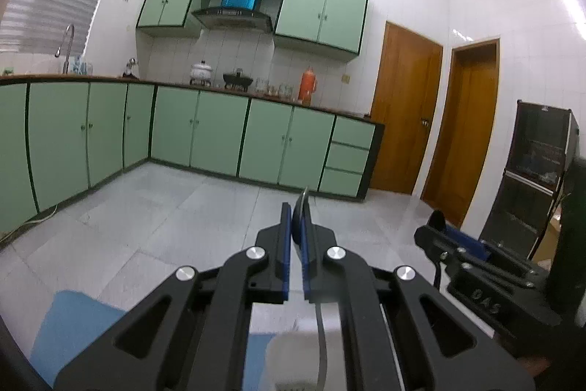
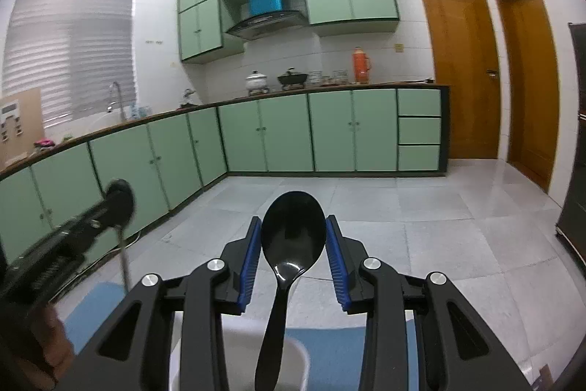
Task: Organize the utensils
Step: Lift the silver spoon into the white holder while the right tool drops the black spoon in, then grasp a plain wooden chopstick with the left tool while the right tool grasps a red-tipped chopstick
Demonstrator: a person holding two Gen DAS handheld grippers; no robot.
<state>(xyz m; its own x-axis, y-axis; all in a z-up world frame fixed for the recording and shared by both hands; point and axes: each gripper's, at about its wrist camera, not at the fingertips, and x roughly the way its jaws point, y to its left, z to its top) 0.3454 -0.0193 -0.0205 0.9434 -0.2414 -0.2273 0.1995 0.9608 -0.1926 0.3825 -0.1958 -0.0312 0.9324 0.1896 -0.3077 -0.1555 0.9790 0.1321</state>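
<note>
My left gripper (image 1: 296, 226) is shut on a metal spoon (image 1: 302, 207); its bowl stands edge-on between the blue pads and its handle (image 1: 322, 343) hangs down toward a white holder (image 1: 293, 361). In the right wrist view the left gripper (image 2: 117, 204) shows at left, with the thin handle (image 2: 123, 262) hanging below it. My right gripper (image 2: 293, 237) is shut on a black plastic spoon (image 2: 293, 229), bowl up between the pads, handle (image 2: 273, 325) reaching down into the white holder (image 2: 300, 354). The right gripper also shows in the left wrist view (image 1: 439, 226).
A blue mat (image 1: 80, 328) lies under the holder, also in the right wrist view (image 2: 329, 350). Beyond is grey tiled floor (image 2: 421, 218), green kitchen cabinets (image 1: 219, 134), wooden doors (image 2: 461, 68) and a dark glass-front cabinet (image 1: 531, 171) at right.
</note>
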